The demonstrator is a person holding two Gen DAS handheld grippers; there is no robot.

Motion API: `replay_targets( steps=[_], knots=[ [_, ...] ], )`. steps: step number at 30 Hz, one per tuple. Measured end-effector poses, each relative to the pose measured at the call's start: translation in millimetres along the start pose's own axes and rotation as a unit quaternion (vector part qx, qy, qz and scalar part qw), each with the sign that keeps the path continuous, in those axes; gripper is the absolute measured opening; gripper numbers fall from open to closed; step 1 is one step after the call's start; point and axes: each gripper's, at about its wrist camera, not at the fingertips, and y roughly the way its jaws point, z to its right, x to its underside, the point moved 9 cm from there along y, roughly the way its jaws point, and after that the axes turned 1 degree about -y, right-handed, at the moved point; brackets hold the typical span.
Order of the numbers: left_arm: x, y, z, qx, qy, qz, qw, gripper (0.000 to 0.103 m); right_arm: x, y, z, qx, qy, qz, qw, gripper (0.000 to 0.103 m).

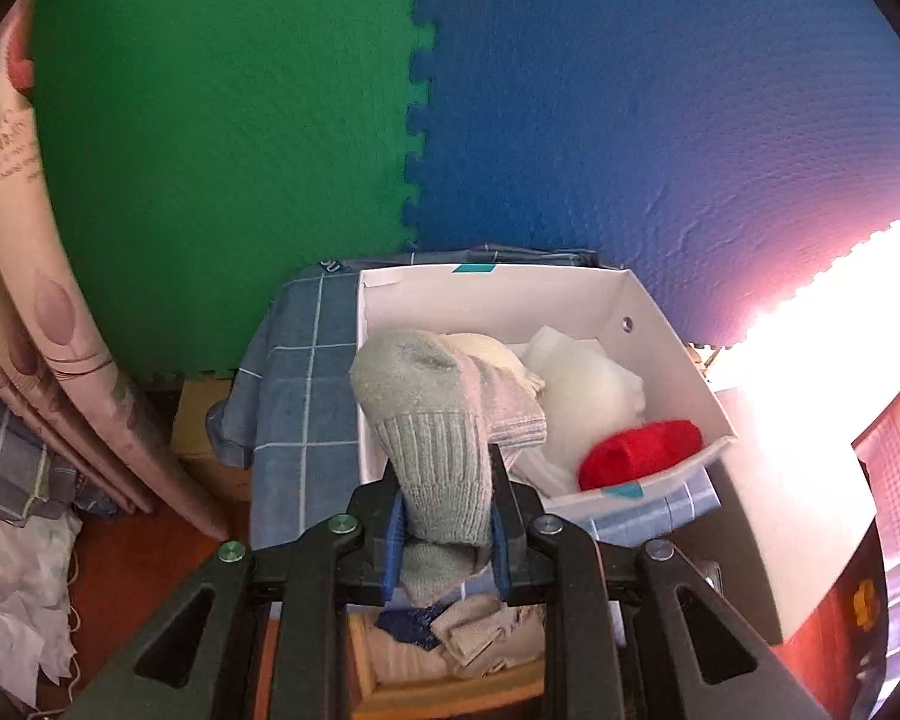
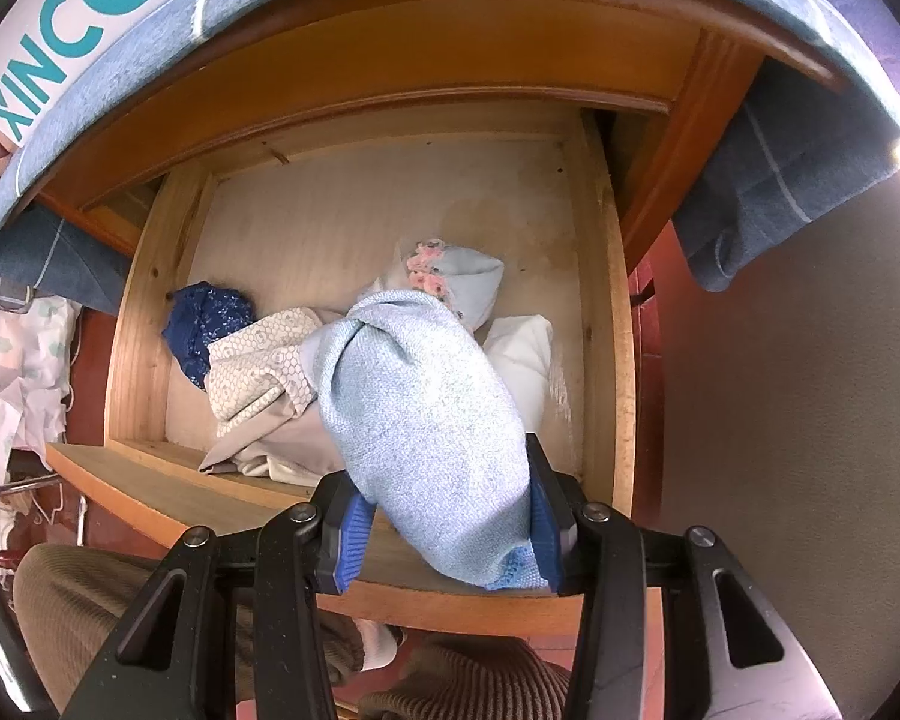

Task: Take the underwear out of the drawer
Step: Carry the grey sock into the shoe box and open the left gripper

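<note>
Left gripper [image 1: 444,525] pinching a grey sock [image 1: 432,420] above white box [image 1: 660,324]. Right gripper [image 2: 450,531] clamped on light-blue garment [image 2: 426,408] over open wooden drawer [image 2: 600,312]. "XINCCI" readable in teal letters on box side [image 2: 90,30].

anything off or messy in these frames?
Mostly untidy. The white box on the cabinet is heaped, its near wall bowed outward beside the red item. Clothes in the drawer lie loosely heaped. No damage visible.
</note>
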Motion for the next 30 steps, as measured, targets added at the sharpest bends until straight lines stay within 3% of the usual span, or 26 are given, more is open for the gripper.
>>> replay_targets(
  steps=[7,15,22,30],
  knots=[
    [8,70,1,-0.025,0.004,-0.051,0.9984,0.022,0,-2,2,-0.009,0.007,0.002,1.0,0.042],
    [29,116,-11,-0.035,-0.024,-0.094,0.9947,0.023,0,-3,0,-0.021,0.012,0.002,1.0,0.042],
    [29,112,-14,-0.039,-0.025,-0.091,0.9948,0.034,0,-2,0,-0.024,0.013,-0.001,1.0,0.042],
    [18,76,-16,-0.044,-0.027,-0.052,0.9973,0.047,0,-2,0,-0.023,0.014,0.0,1.0,0.042]
  ],
)
